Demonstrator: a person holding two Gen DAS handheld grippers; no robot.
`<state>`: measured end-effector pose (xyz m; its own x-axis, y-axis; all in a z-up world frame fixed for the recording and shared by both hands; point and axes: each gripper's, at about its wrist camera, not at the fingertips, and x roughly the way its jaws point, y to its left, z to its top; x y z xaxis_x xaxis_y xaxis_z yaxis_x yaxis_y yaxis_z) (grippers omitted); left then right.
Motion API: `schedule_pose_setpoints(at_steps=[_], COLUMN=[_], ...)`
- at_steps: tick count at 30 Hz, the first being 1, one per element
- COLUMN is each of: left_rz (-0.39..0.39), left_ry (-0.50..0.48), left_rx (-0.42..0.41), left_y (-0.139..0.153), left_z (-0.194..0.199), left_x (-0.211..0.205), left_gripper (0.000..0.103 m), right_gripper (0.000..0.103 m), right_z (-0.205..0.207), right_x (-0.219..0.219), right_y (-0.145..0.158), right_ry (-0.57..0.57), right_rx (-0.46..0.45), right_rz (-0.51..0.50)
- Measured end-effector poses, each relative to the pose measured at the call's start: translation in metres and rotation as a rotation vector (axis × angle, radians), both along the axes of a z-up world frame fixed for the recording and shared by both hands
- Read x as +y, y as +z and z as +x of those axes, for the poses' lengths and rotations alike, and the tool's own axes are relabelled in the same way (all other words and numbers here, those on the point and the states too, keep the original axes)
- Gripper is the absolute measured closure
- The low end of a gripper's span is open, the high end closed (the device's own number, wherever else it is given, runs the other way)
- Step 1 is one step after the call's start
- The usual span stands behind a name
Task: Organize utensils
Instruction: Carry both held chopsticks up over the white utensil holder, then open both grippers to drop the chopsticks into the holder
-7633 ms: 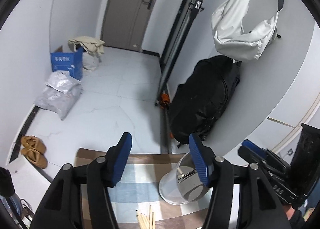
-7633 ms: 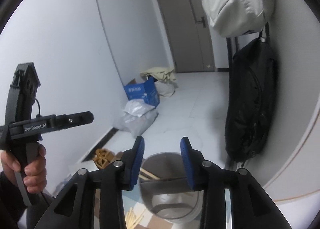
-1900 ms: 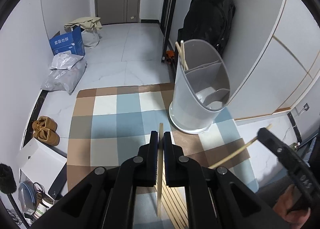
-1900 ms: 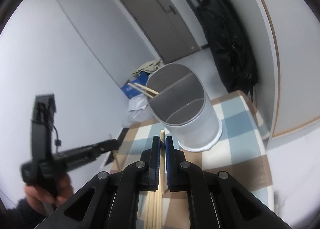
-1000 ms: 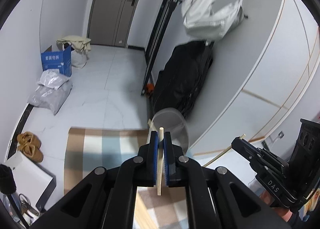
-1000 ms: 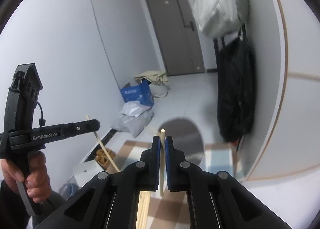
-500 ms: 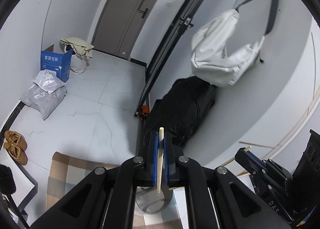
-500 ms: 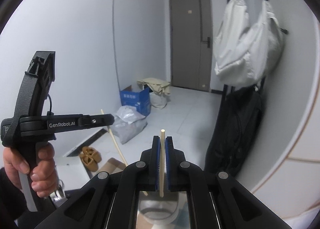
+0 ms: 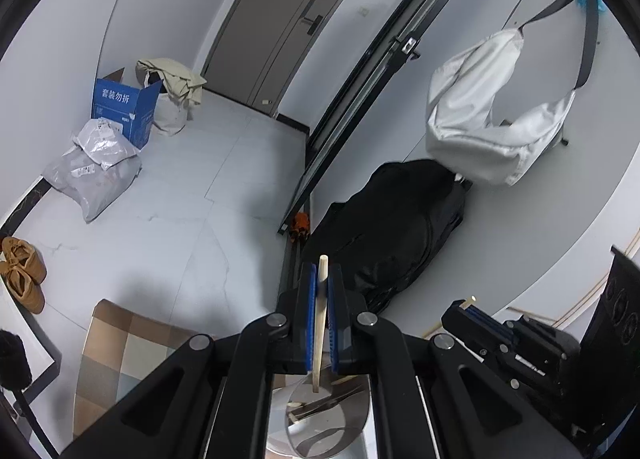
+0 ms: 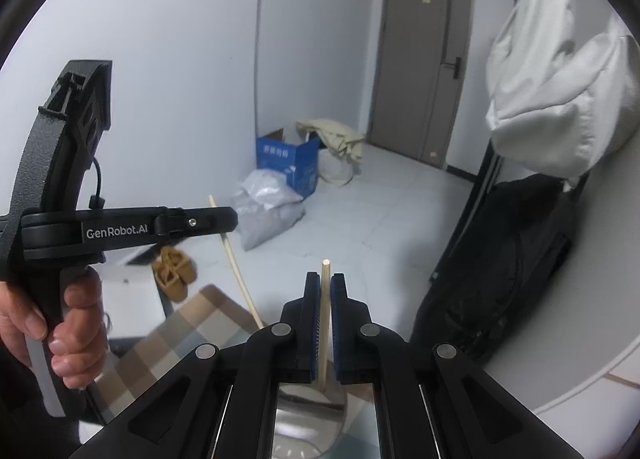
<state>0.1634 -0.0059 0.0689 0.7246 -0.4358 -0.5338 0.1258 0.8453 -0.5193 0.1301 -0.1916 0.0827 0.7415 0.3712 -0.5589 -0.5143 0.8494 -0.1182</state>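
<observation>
My left gripper [image 9: 321, 271] is shut on a pale wooden chopstick [image 9: 319, 323] that stands nearly upright between the blue pads. Its lower end hangs over the grey divided utensil holder [image 9: 328, 431], which has chopsticks [image 9: 316, 411] lying inside. My right gripper [image 10: 325, 279] is shut on a second chopstick [image 10: 324, 323], also above the holder [image 10: 308, 419]. In the right wrist view the left gripper [image 10: 224, 221] shows at the left, held by a hand [image 10: 68, 323], with its chopstick [image 10: 236, 263] slanting down. In the left wrist view the right gripper [image 9: 466, 311] sits at the right.
A checked cloth [image 9: 120, 351] covers the table under the holder. Beyond lie a black bag [image 9: 392, 235], a hanging white bag [image 9: 492, 123], a blue box [image 9: 124, 107], grey parcels [image 9: 92, 175] and brown shoes [image 9: 20, 271] on the floor.
Both grippers have moved forward over the holder, which slid from ahead of the fingertips to beneath them. Both wrists rolled. Each chopstick stays clamped.
</observation>
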Motion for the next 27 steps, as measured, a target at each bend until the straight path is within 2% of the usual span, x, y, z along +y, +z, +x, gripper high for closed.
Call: schedule_pose_setpoints(at_steps=[10, 18, 20, 22, 24, 27], left_rz=[0.008, 0.023, 0.031, 0.023, 0.027, 0.031], left_ry=[-0.066, -0.168, -0.178, -0.18, -0.158, -0.12], left_rx=[0.041, 0.125, 0.133, 0.135, 0.132, 0.125], left_y=[-0.014, -0.027, -0.025, -0.023, -0.02, -0.017], left_z=[0.003, 0.003, 0.002, 0.0, -0.003, -0.009], left_x=[-0.004, -0.007, -0.006, -0.004, 0.0, 0.009], left_gripper=[0.102, 0.101, 0.094, 0.076, 0.065, 0.064], right_gripper=[0.099, 0.098, 0.098, 0.095, 0.081, 0.071], right_z=[0.01, 0.016, 0.016, 0.015, 0.014, 0.005], right_x=[0.015, 0.012, 0.006, -0.002, -0.009, -0.024], right_y=[-0.032, -0.054, -0.058, -0.06, -0.058, -0.052], right_ry=[0.049, 0.025, 0.014, -0.005, -0.027, -0.058], right_rx=[0.07, 0.157, 0.178, 0.191, 0.191, 0.172], right_rz=[-0.07, -0.007, 0.033, 0.068, 0.098, 0.167])
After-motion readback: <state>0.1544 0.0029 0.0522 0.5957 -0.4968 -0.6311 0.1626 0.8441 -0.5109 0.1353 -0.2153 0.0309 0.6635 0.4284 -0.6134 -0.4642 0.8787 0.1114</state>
